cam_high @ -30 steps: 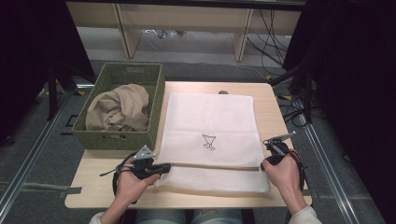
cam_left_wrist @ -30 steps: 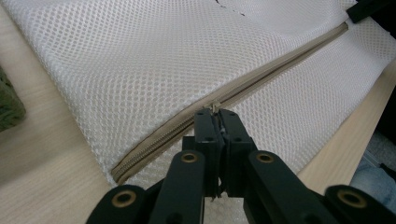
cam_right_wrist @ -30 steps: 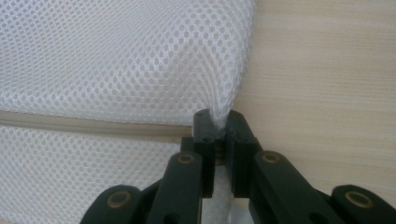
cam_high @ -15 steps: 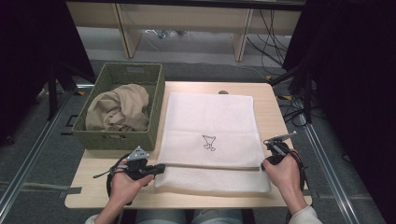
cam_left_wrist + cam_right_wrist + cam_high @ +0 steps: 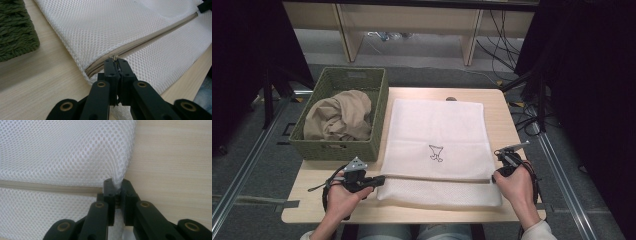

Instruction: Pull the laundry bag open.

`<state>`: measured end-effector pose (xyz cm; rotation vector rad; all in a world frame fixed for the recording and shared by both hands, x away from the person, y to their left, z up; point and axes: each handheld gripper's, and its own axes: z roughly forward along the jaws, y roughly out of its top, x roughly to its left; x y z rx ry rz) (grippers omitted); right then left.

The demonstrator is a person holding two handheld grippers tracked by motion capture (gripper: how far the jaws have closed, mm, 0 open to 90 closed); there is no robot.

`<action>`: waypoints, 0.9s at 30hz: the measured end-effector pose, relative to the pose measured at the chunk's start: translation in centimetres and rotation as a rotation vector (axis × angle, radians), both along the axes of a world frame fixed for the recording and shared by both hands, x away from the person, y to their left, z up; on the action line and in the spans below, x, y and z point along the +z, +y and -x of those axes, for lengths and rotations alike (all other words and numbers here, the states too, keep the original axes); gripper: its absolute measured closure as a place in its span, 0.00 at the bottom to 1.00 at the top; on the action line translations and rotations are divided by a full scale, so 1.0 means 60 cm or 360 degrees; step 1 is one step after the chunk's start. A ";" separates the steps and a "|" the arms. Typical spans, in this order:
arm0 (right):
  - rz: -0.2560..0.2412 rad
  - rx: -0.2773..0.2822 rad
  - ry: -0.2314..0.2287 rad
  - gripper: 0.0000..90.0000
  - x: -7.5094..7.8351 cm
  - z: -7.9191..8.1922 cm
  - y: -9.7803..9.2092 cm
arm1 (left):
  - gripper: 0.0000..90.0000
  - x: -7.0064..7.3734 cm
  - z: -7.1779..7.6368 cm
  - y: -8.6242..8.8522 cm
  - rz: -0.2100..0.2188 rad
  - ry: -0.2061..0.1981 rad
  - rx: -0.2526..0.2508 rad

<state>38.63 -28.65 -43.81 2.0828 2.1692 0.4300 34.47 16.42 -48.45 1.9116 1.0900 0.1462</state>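
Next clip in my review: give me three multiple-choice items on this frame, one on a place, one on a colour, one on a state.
1. Where is the beige cloth?
A. in the basket
B. on the mesh bag
C. on the floor

2. What colour is the mesh bag?
A. green
B. white
C. black

3. The left hand-held gripper is:
A. wide open
B. lying unused
C. shut at the zipper

A: the cloth fills the green basket.
B: white netting in each view.
C: the jaws meet at the zipper's end.

White mesh bag [image 5: 437,145]: open-weave cloth, matt, beige fabric zipper [image 5: 150,40]. Table [image 5: 307,200] under it: pale wood grain, smooth. Basket [image 5: 349,150] beside bag: green woven, rough. Gripper jaws: matt black plastic.
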 end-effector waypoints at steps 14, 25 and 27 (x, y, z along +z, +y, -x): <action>-0.0028 -0.0046 0.0053 0.94 -0.003 -0.004 -0.005 | 0.96 -0.004 0.001 0.022 0.0004 0.0011 0.0043; -0.0020 -0.0032 0.0061 0.94 -0.012 -0.006 -0.007 | 0.96 -0.002 0.000 0.030 0.0008 0.0007 0.0061; -0.0015 -0.0039 0.0070 0.94 -0.012 -0.006 -0.005 | 0.96 -0.002 0.000 0.030 0.0003 0.0008 0.0061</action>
